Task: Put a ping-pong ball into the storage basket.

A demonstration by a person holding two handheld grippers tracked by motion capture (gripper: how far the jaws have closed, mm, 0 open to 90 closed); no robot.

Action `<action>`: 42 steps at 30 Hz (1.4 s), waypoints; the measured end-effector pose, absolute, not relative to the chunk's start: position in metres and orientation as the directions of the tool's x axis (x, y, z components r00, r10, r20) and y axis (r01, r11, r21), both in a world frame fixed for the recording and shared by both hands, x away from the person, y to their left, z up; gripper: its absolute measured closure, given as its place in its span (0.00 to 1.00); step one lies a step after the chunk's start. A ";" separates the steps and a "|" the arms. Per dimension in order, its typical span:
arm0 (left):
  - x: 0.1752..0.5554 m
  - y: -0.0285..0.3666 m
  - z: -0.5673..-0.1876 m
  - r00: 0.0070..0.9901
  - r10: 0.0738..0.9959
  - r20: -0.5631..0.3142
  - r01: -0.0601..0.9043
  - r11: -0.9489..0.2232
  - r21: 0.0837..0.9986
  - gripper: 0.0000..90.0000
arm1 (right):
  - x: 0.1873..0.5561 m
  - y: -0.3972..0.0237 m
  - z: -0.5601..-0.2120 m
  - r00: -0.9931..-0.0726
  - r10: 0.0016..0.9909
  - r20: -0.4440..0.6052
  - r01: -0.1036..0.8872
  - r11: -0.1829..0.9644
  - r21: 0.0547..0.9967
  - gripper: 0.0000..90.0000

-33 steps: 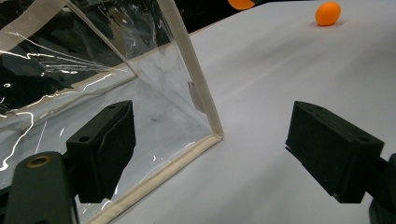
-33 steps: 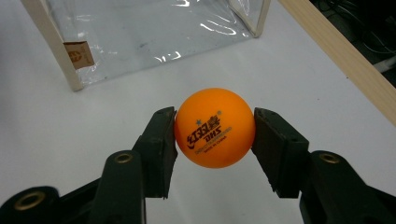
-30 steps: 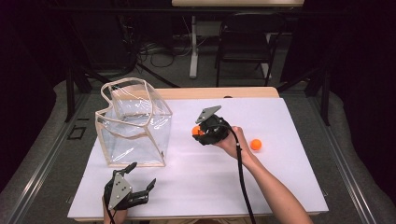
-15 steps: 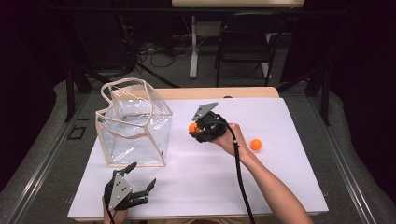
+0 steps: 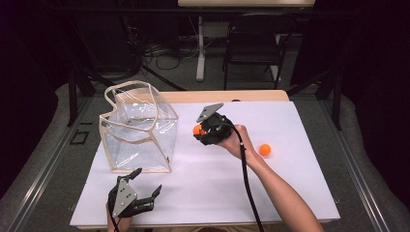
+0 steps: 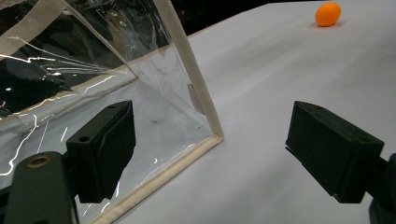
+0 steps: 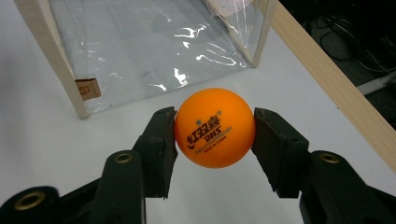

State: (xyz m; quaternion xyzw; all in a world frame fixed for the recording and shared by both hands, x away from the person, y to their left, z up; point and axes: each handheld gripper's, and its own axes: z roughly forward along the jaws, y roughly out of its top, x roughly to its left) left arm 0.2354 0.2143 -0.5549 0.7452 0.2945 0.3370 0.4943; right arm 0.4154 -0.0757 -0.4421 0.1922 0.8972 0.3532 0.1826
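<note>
My right gripper [image 5: 199, 130] [image 7: 215, 128] is shut on an orange ping-pong ball [image 7: 215, 127] [image 5: 197, 129] and holds it above the white table, just right of a clear plastic bag with beige trim [image 5: 138, 128] [image 7: 154, 51]. A second orange ball [image 5: 264, 149] [image 6: 328, 14] lies on the table to the right of that hand. My left gripper [image 5: 140, 186] [image 6: 210, 149] rests near the table's front edge, open, with nothing between its jaws. It faces the bag's near bottom corner [image 6: 215, 136].
The white table top [image 5: 290, 193] has a wooden strip [image 5: 232, 95] along its far edge. A chair and cables stand on the dark floor behind the table. The bag stands upright with its mouth open upward.
The right gripper has carried its ball a little to the left, toward the bag. The left gripper has stayed where it was.
</note>
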 end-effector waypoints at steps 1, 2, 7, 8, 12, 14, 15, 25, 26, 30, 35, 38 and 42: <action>0.235 0.214 -0.555 0.599 0.772 0.212 0.107 -0.340 0.934 0.17 | 0.416 -0.075 -0.442 -0.860 0.475 -0.189 0.218 0.675 0.705 0.56; 0.235 0.215 -0.555 0.599 0.773 0.212 0.107 -0.339 0.935 0.17 | 0.416 -0.075 -0.441 -0.860 0.473 -0.190 0.216 0.675 0.705 0.56; 0.235 0.215 -0.555 0.596 0.774 0.211 0.106 -0.337 0.936 0.17 | 0.418 -0.074 -0.437 -0.860 0.474 -0.187 0.215 0.670 0.710 0.56; 0.235 0.215 -0.555 0.597 0.774 0.211 0.107 -0.338 0.935 0.17 | 0.418 -0.073 -0.436 -0.861 0.473 -0.188 0.213 0.671 0.710 0.56; 0.236 0.215 -0.555 0.597 0.775 0.209 0.108 -0.335 0.936 0.17 | 0.419 -0.072 -0.433 -0.860 0.473 -0.189 0.211 0.668 0.714 0.56; 0.236 0.215 -0.555 0.596 0.775 0.208 0.108 -0.335 0.936 0.17 | 0.420 -0.072 -0.431 -0.862 0.470 -0.190 0.206 0.667 0.717 0.56; 0.236 0.216 -0.555 0.595 0.776 0.210 0.109 -0.337 0.935 0.17 | 0.420 -0.071 -0.430 -0.862 0.470 -0.191 0.205 0.667 0.717 0.56; 0.236 0.216 -0.555 0.595 0.777 0.206 0.108 -0.331 0.937 0.17 | 0.422 -0.066 -0.427 -0.864 0.467 -0.190 0.200 0.663 0.721 0.56; 0.235 0.216 -0.555 0.596 0.776 0.207 0.108 -0.332 0.937 0.17 | 0.422 -0.066 -0.427 -0.862 0.469 -0.192 0.199 0.662 0.723 0.56; 0.235 0.216 -0.555 0.596 0.776 0.206 0.107 -0.331 0.937 0.17 | 0.423 -0.064 -0.425 -0.862 0.470 -0.188 0.199 0.657 0.727 0.56; 0.236 0.215 -0.555 0.598 0.773 0.210 0.104 -0.335 0.936 0.17 | 0.424 -0.062 -0.421 -0.862 0.466 -0.201 0.187 0.659 0.728 0.56; 0.236 0.214 -0.555 0.601 0.772 0.208 0.104 -0.334 0.937 0.17 | 0.424 -0.061 -0.418 -0.861 0.468 -0.199 0.186 0.654 0.733 0.56; 0.236 0.214 -0.555 0.600 0.772 0.211 0.102 -0.336 0.936 0.17 | 0.423 -0.060 -0.414 -0.860 0.467 -0.203 0.181 0.652 0.736 0.56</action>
